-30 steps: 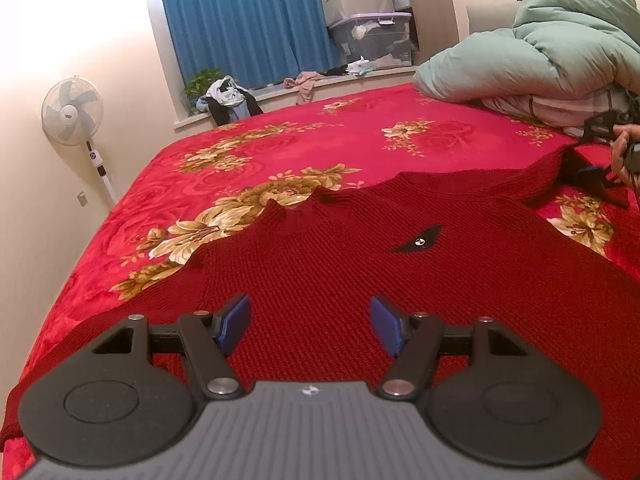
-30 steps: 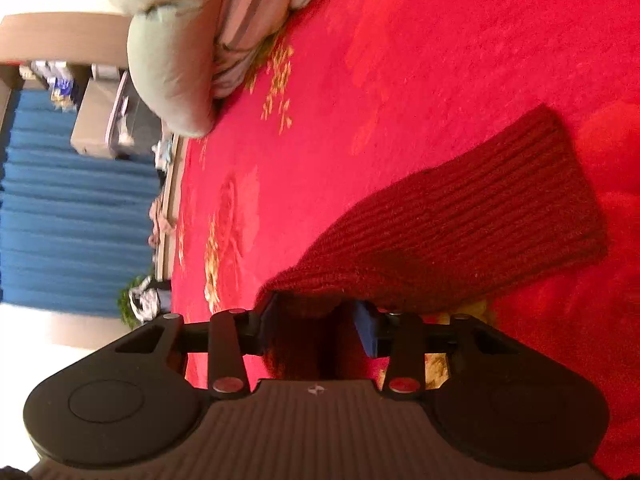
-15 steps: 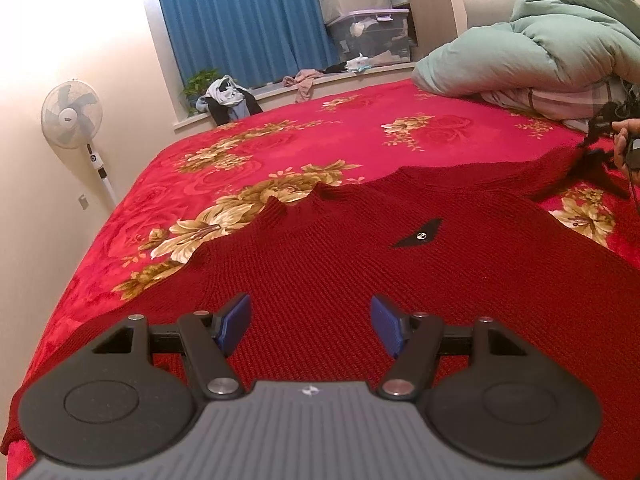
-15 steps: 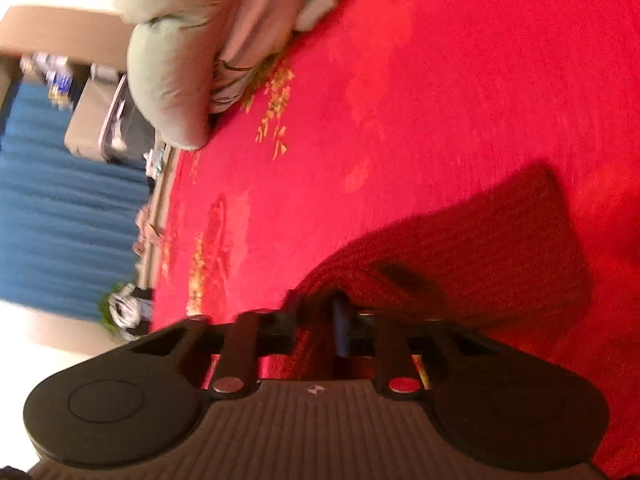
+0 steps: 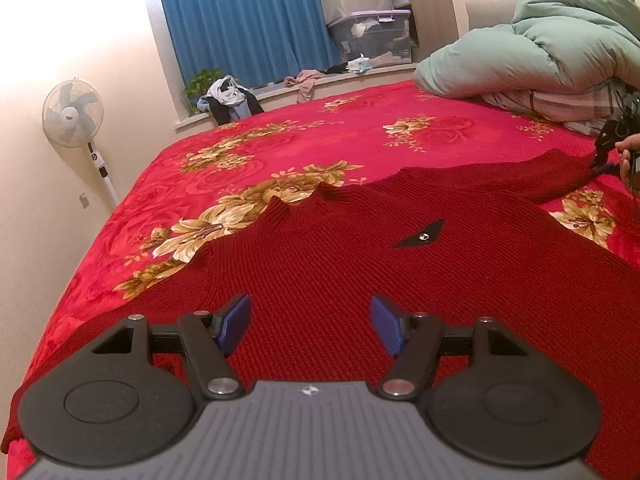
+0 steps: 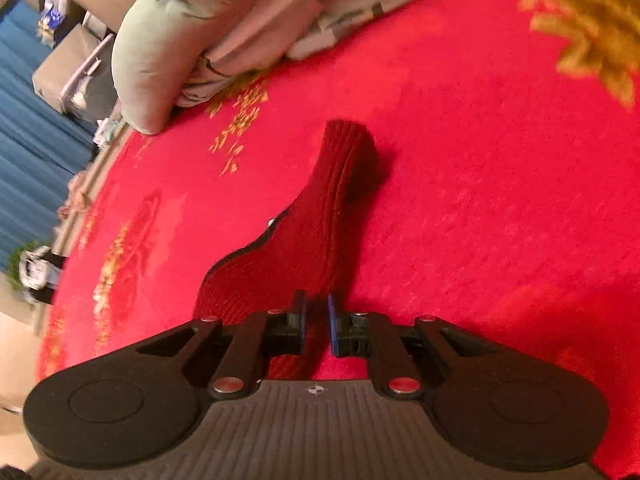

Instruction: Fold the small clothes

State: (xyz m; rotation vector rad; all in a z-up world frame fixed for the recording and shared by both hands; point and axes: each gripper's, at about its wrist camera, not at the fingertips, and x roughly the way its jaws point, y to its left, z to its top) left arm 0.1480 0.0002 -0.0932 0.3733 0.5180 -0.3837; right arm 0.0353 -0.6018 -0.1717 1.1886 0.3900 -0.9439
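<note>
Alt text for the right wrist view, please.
The right gripper is clamped on the dark red sweater's sleeve, which stretches away over the red floral bedspread. A green duvet lies beyond.

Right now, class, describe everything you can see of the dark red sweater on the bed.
The sweater is dark red ribbed knit with a small black triangular patch on the chest. It lies flat, front up, on the red floral bedspread. One sleeve is lifted off the bed, pinched in the right gripper, whose jaws have just been closing. The open left gripper hovers over the body.
</note>
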